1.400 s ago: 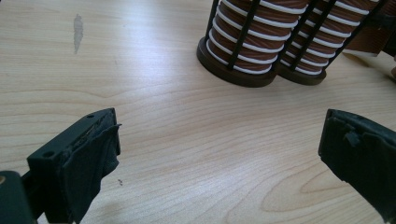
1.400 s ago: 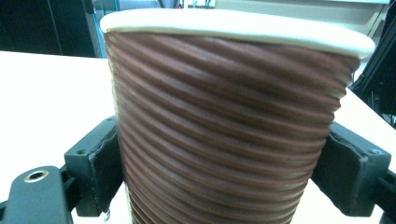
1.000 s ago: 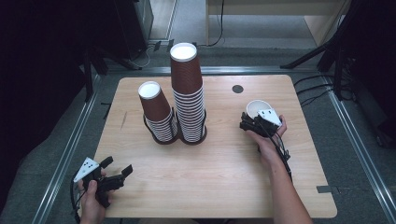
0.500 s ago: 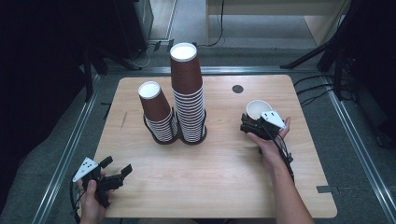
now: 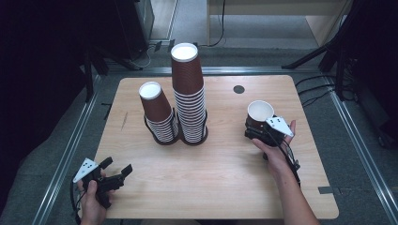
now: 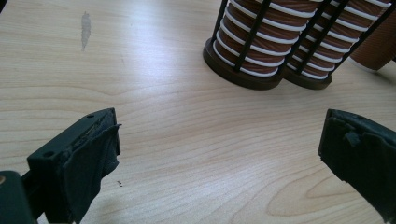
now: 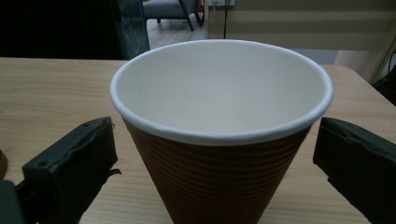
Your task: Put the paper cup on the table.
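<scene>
Right gripper view shows the single brown paper cup [image 7: 219,135] upright between my right gripper's [image 7: 215,163] spread jaws, untouched, light and crushable, best pinched gently below its rim, while my left gripper [image 6: 219,158] gapes idle over bare worktop [image 6: 187,140].

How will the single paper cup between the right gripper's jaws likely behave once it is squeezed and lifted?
The paper cup is empty and thin-walled, so it is probably very light and may dent under a hard squeeze. Its ribbed brown wall should give the right gripper decent grip. It tapers to a narrow base under a wide rim, so a sideways push would likely tip it.
</scene>
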`<state>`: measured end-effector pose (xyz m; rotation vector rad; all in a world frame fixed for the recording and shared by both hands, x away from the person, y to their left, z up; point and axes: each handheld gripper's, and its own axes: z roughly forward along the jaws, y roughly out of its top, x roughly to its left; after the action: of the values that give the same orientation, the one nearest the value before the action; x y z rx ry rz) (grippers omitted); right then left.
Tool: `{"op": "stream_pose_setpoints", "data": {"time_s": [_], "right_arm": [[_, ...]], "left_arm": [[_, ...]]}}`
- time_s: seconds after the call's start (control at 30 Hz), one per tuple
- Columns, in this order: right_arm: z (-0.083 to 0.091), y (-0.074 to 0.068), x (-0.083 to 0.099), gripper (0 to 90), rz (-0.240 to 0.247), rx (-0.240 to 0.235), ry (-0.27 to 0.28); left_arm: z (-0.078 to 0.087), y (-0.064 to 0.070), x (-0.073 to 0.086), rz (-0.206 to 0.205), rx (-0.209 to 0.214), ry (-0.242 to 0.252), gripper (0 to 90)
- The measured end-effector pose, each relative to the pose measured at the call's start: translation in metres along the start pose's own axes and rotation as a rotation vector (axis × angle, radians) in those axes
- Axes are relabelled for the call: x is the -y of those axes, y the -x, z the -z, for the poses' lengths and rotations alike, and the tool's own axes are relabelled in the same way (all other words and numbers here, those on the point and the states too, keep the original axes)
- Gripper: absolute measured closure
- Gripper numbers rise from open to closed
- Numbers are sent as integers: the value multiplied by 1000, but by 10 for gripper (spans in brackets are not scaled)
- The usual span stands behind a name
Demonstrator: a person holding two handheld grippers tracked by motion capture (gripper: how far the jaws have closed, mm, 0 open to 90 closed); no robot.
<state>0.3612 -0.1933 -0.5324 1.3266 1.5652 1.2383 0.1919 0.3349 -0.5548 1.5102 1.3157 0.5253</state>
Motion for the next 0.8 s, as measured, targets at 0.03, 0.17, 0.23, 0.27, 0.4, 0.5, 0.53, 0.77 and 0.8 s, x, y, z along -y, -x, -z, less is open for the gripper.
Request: {"op": "stream_pose_setpoints", "data": {"time_s": [0.03, 0.17, 0.23, 0.27, 0.4, 0.5, 0.53, 0.77, 0.8], "right_arm": [[2, 1, 0, 0, -6, 4, 2], [9, 2, 1, 0, -10, -5, 12], [13, 4, 1, 0, -3, -9, 18], [16, 5, 1, 0, -8, -14, 21], [23, 8, 1, 0, 1, -19, 32], [28, 9, 0, 0, 3, -24, 38], [30, 10, 0, 0, 5, -28, 42], [42, 10, -1, 0, 8, -48, 59], [44, 10, -2, 0, 9, -50, 63]], "left_arm": [[0, 0, 0, 0, -1, 2, 0], [-1, 1, 0, -3, -3, -1, 0], [-1, 1, 0, -8, -2, -3, 0], [-1, 1, 0, -9, -1, -3, 0], [0, 1, 0, -6, 1, 0, 0], [0, 0, 0, -5, 3, 0, 0], [0, 0, 0, -6, 2, -1, 0], [-1, 2, 0, -15, -3, -7, 0], [-1, 2, 0, -16, -4, -7, 0]]}}
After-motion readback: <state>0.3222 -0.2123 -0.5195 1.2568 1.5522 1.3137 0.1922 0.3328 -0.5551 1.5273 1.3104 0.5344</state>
